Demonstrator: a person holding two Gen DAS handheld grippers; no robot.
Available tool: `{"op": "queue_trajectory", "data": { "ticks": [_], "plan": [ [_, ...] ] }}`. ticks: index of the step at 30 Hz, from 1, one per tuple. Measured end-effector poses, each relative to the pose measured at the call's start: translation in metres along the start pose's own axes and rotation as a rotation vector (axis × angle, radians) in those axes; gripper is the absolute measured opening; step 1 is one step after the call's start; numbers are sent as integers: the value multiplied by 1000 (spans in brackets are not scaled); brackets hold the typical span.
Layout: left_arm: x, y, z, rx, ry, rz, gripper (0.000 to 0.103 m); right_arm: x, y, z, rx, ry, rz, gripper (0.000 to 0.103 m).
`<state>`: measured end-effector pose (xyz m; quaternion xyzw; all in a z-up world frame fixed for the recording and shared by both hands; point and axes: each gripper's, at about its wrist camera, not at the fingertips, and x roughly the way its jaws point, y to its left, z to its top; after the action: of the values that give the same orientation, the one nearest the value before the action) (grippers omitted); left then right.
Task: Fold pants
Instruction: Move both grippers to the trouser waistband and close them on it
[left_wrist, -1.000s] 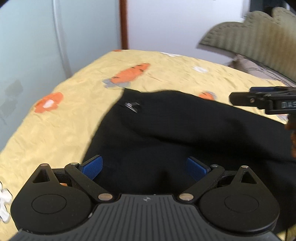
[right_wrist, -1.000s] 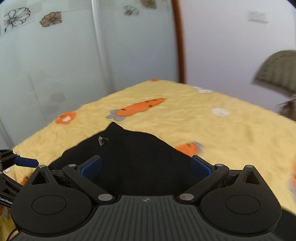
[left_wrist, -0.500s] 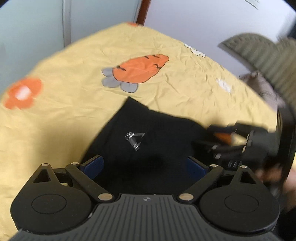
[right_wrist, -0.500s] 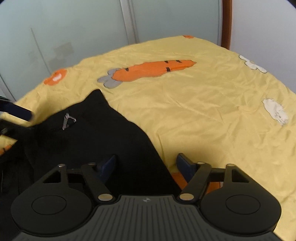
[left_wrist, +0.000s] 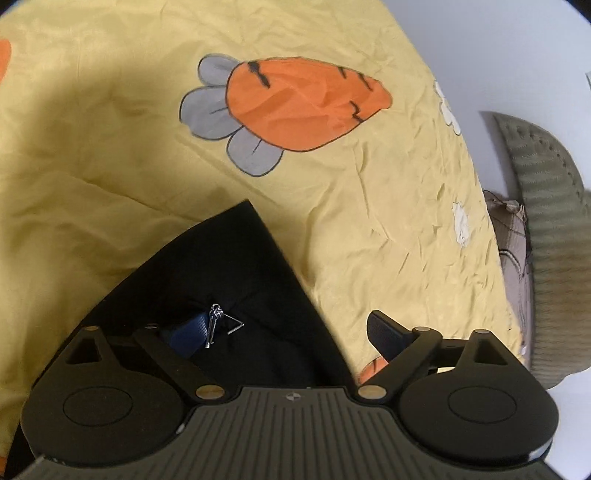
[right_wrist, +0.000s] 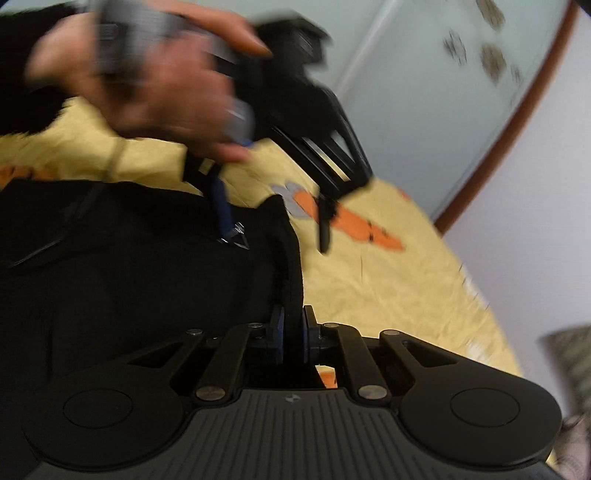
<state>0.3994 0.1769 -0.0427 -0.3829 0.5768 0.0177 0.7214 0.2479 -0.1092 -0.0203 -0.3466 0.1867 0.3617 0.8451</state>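
The black pants (left_wrist: 221, 295) lie on a bed covered by a yellow sheet (left_wrist: 369, 229) printed with orange carrots. In the left wrist view a pointed corner of the garment reaches up toward 12 o'clock, with the large carrot print (left_wrist: 306, 107) beyond it at about 1 o'clock. The left gripper (left_wrist: 280, 332) has its jaws spread wide: the left finger's blue pad (left_wrist: 188, 334) rests against the dark cloth beside a small silver zipper pull (left_wrist: 214, 325), while the right finger (left_wrist: 388, 332) hangs over bare sheet, off the fabric's edge.

In the right wrist view the right gripper (right_wrist: 291, 332) has its jaws pinched together on the hem edge of the pants (right_wrist: 129, 277), a ridge of cloth rising from between the pads toward 12 o'clock. At 10 o'clock the person's left hand (right_wrist: 147, 85), motion-blurred, holds the other gripper above the garment, its blue finger next to the zipper pull (right_wrist: 234, 236). A pale wall (right_wrist: 535, 184) and a frosted glass panel (right_wrist: 424, 92) stand behind the bed.
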Motion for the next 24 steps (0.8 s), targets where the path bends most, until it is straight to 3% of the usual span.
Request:
{"op": "queue_trajectory", "data": {
  "ticks": [2, 3, 5, 6, 7, 8, 9, 10, 15, 18, 20, 24],
  "plan": [
    [-1, 3, 3, -22, 16, -25, 94, -9, 13, 2, -65, -14, -50, 9],
    [-3, 3, 3, -17, 19, -29, 87, -12, 19, 2, -93, -19, -79, 9],
    [-11, 6, -2, -10, -1, 3, 58, -16, 25, 3, -97, -19, -97, 9],
    [-15, 9, -5, -10, -10, 23, 37, -18, 26, 3, -96, -17, -104, 9],
    [-19, 15, -9, -17, -10, 19, 15, -20, 28, 3, -95, -17, -108, 9],
    [-23, 21, -12, -31, -1, -34, 5, -21, 29, 3, -89, -18, -107, 9],
    [-27, 27, -15, -50, 6, -75, 7, -23, 31, 3, -83, -22, -111, 9],
    [-36, 31, -21, -54, -25, -69, 7, -26, 34, 4, -80, -25, -120, 9],
    [-90, 21, -71, 134, -225, -48, 7, -52, 46, 14, -44, -62, -129, 9],
    [-118, 23, -111, 248, -305, -21, 7, -74, 68, 22, -37, -73, -109, 9],
    [-132, 34, -140, 301, -334, -3, 7, -86, 85, 24, -48, -70, -90, 9],
    [-135, 70, -182, 332, -320, 62, 7, -99, 123, 18, -56, -51, -31, 9]
  ]
}}
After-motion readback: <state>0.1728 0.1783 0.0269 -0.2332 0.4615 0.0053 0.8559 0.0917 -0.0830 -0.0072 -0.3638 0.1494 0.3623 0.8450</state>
